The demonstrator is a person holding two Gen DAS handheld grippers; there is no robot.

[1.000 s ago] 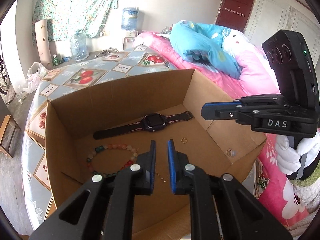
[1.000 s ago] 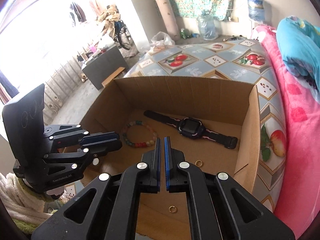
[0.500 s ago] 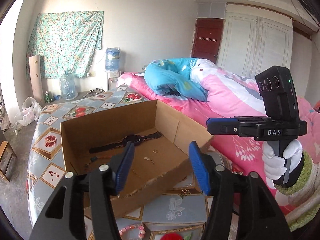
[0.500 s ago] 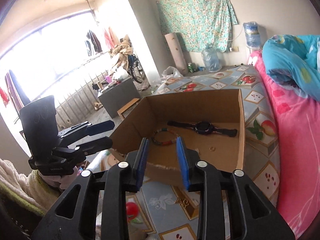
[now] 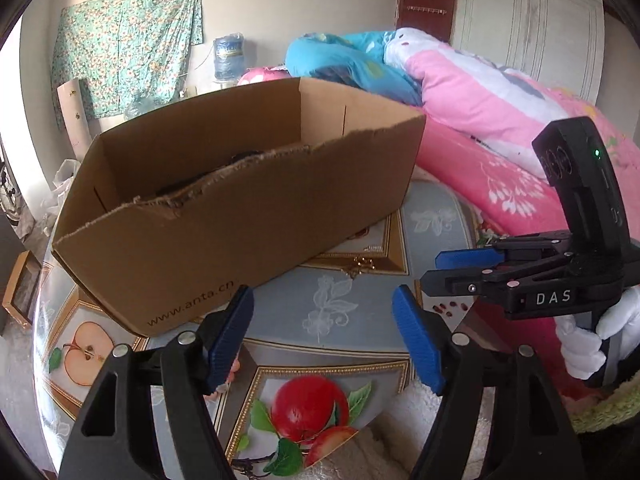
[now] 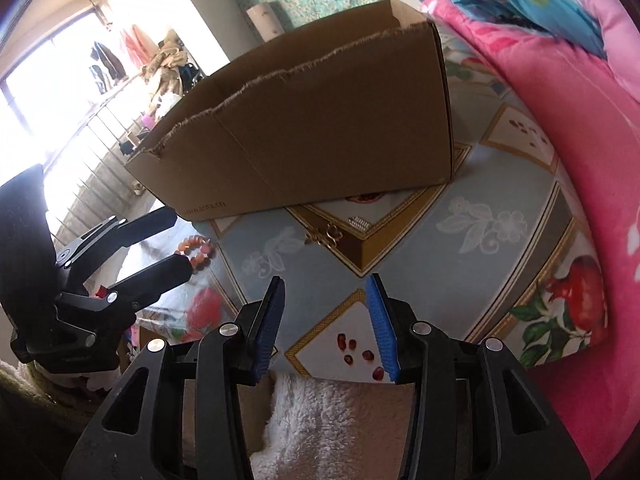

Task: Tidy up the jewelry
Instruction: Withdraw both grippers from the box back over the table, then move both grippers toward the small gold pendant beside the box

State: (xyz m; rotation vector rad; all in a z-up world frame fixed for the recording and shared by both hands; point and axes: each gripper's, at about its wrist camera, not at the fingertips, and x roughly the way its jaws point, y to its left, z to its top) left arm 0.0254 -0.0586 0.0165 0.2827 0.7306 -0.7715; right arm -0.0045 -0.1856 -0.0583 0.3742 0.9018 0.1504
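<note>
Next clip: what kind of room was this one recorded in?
Most likely a lived-in bedroom. A bed with a pink quilt sits right beside the table, a white wardrobe stands behind it, and a floral cloth hangs on the wall near a water jug.

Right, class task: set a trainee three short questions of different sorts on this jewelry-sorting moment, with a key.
1. True or false: the left gripper is shut on a bracelet.
2. Multiple choice: the pink bead bracelet lies A) inside the cardboard box, B) on the tablecloth outside it, C) on the pink quilt.
3. Fill in: the right gripper has its jaws ____.

Key: 1 false; 2 B; 3 open.
</note>
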